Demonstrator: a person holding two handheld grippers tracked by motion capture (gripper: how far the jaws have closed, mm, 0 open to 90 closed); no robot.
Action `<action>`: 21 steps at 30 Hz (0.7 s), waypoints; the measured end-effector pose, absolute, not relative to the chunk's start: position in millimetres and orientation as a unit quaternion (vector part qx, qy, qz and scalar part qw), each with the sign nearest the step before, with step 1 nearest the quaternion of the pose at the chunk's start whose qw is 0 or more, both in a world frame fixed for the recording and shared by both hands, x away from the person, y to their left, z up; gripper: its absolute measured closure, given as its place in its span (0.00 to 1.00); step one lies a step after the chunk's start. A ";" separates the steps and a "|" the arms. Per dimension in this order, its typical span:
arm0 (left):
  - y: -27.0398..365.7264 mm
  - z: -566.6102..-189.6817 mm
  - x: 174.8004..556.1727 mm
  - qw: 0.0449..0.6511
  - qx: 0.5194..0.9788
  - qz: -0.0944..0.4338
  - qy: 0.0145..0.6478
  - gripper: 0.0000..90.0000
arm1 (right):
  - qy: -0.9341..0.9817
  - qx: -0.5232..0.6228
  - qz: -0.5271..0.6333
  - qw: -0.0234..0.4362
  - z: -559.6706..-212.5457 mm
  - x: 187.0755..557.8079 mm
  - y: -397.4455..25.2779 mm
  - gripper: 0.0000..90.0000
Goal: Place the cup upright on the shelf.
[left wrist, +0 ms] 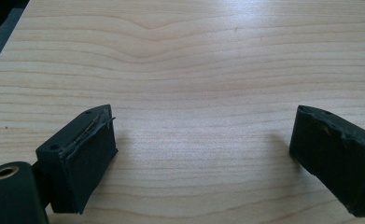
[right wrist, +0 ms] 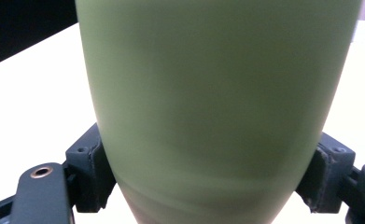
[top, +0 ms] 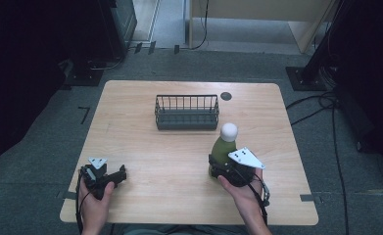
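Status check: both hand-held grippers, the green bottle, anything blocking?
Left hand-held gripper open, over bare wooden table. Right hand-held gripper shut on green white-capped plastic bottle. Dark wire basket beyond, path unobstructed.

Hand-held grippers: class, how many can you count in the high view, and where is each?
2. The left hand-held gripper is open, low over the table's near left corner. The right hand-held gripper is shut on the green bottle, near right.

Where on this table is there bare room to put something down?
The wooden table is mostly bare: the whole left side beside the dark wire basket, the middle between the left gripper and the green bottle with a white cap, and the right edge. It is crowded only where the right gripper clasps the bottle, just in front of the basket.
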State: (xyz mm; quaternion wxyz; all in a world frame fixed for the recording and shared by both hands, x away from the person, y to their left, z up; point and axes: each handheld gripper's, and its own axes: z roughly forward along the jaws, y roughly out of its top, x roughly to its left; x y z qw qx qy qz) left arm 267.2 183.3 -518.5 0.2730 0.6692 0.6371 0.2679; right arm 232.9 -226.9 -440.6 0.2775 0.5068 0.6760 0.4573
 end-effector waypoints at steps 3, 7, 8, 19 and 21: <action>183.2 -518.5 267.2 0.273 0.669 0.268 0.637 0.08 | 0.677 0.504 0.459 0.277 -437.0 236.2 -225.6 0.22; 183.3 -518.5 267.2 0.273 0.669 0.268 0.637 0.08 | 0.677 0.503 0.461 0.276 -431.2 241.6 -223.3 0.22; 183.2 -518.5 267.2 0.273 0.669 0.268 0.637 0.08 | 0.677 0.503 0.461 0.276 -429.7 243.1 -222.6 0.22; 183.3 -518.5 267.2 0.273 0.669 0.268 0.637 0.08 | 0.678 0.496 0.466 0.278 -412.4 259.6 -214.5 0.22; 183.3 -518.5 267.2 0.273 0.669 0.268 0.637 0.08 | 0.679 0.495 0.465 0.277 -409.2 262.1 -212.6 0.22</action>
